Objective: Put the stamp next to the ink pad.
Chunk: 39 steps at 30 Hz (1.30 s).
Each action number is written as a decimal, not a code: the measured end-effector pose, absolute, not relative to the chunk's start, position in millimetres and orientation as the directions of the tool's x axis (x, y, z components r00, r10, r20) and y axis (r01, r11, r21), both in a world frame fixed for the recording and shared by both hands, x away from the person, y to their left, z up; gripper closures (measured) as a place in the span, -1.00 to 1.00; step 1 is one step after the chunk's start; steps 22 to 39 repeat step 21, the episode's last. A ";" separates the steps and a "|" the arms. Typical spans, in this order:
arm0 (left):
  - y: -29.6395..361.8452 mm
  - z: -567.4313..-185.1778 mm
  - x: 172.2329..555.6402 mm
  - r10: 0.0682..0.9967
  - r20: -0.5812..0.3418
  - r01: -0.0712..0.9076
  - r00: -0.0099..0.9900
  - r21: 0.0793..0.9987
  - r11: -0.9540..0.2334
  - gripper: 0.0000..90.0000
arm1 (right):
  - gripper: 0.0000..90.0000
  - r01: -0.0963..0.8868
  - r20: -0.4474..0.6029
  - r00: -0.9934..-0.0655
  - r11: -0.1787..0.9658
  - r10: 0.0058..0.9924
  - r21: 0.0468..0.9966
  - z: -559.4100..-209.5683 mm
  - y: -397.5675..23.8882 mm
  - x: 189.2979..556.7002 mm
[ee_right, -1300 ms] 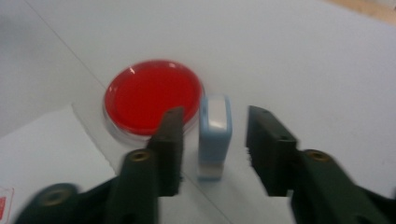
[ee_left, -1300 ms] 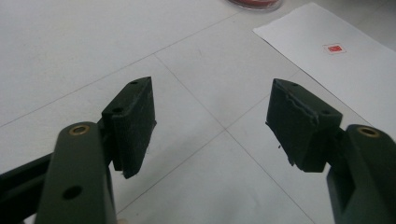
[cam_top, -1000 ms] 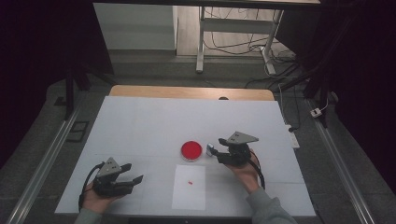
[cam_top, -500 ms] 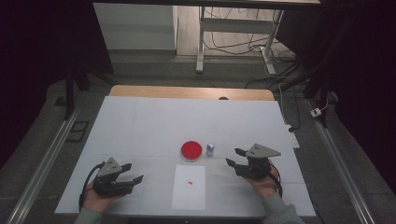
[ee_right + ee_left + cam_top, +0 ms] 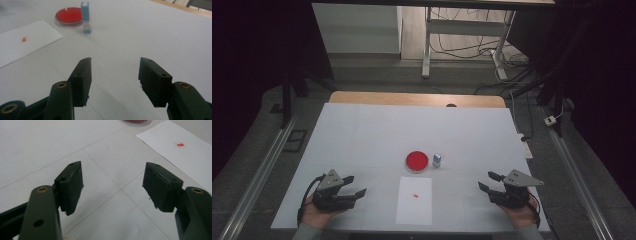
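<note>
**A:** Any brand, label or writing you can read from where you sit?

**B:** None I can make out. The nearest thing to a mark is a small red square printed on the white sheet of paper [image 5: 414, 200], which lies near the front edge of the table, about midway along it. The small blue and white stamp [image 5: 437, 160] carries no lettering I can read; the right gripper view shows a blue upper part, a paler lower part and a white top.

**A:** Where is that stamp?

**B:** Upright near the middle of the table, just beside the red round dish [image 5: 417, 161], on the dish's right in the high view. Nothing is touching it.

**A:** And my grippers?

**B:** I have the left gripper [image 5: 353, 186] by the front left corner, jaws spread with nothing between them, only bare table under them. The right gripper [image 5: 488, 181] is near the front right corner, well apart from the stamp, jaws also spread and holding nothing.

**A:** The surface and the room?

**B:** The table [image 5: 362, 135] has a white top crossed by faint grid lines, with a strip of wood showing along its far edge. Around it the room is dark, with a grey floor, metal rails down both sides, and a white frame with loose cables beyond the far edge
</note>
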<state>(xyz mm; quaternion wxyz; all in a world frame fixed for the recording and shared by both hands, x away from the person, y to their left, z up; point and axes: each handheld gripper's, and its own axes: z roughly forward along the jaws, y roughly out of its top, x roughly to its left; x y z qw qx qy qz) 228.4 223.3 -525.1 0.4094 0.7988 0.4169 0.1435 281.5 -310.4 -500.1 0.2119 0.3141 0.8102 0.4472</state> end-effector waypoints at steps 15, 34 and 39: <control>223.3 -524.6 228.2 0.785 -0.109 0.546 0.610 0.776 -0.316 -0.28 | -0.02 0.322 -0.075 -0.717 0.425 0.693 0.846 -502.7 -309.1 283.1; 223.1 -524.6 228.4 0.786 -0.109 0.546 0.608 0.777 -0.314 -0.28 | -0.03 0.322 -0.071 -0.717 0.420 0.694 0.848 -502.5 -309.7 283.6; 223.1 -524.6 228.4 0.786 -0.109 0.546 0.608 0.777 -0.314 -0.28 | -0.03 0.322 -0.071 -0.717 0.420 0.694 0.848 -502.5 -309.7 283.6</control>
